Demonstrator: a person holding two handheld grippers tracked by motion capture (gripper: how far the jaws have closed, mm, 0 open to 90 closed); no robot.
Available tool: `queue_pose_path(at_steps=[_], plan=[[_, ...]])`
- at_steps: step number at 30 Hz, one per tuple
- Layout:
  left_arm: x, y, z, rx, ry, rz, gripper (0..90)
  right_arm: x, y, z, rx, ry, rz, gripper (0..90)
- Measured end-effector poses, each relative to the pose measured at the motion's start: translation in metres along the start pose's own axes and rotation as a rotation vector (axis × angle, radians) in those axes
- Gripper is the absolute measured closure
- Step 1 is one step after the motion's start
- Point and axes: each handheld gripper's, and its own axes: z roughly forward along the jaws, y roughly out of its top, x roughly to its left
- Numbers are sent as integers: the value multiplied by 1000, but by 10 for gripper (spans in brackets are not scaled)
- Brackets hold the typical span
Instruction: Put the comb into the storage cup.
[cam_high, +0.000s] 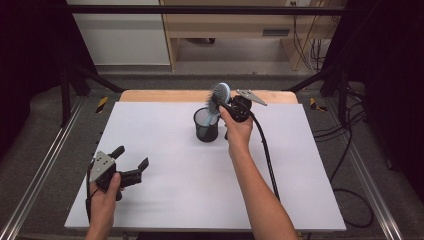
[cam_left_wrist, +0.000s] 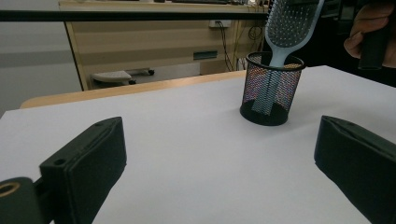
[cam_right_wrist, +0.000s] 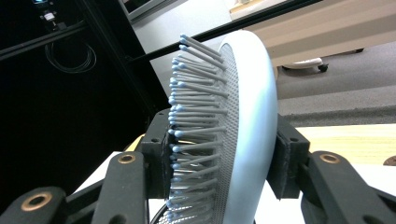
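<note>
A light blue hairbrush (cam_high: 220, 94) stands handle-down in a black mesh cup (cam_high: 206, 125) near the table's far middle. My right gripper (cam_high: 226, 102) is shut on the brush head; in the right gripper view one pad presses the bristles and the other the back of the hairbrush (cam_right_wrist: 233, 135). The left gripper view shows the hairbrush (cam_left_wrist: 287, 28) leaning in the mesh cup (cam_left_wrist: 270, 91), with the person's right hand at the top right. My left gripper (cam_high: 131, 157) rests low at the table's front left, open, with bare table between its fingers (cam_left_wrist: 88, 158).
The white table top (cam_high: 200, 175) spreads wide around the cup. A wooden strip (cam_high: 165, 95) runs along its far edge. Black frame bars and cables stand at both sides, and wooden furniture (cam_high: 235, 30) lies beyond the table.
</note>
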Motion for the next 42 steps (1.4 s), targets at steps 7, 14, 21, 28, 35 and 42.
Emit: queue_pose_path(at_steps=[7,14,21,28,35,42], plan=[[0,0,0,2,-2,1,24,-1,0,-1,5,2,4,504],[-1,0,1,3,-4,3,23,-3,1,-1,9,0,8,498],[-1,0,1,8,-6,4,24,-5,1,-2,14,-1,14,492],[-1,-1,1,10,-7,5,24,-7,2,-3,21,-5,23,486],[-1,-1,2,13,-8,9,24,-12,1,-6,22,-2,37,481],[-1,-1,1,12,-7,9,24,-15,0,-6,22,-9,54,473]])
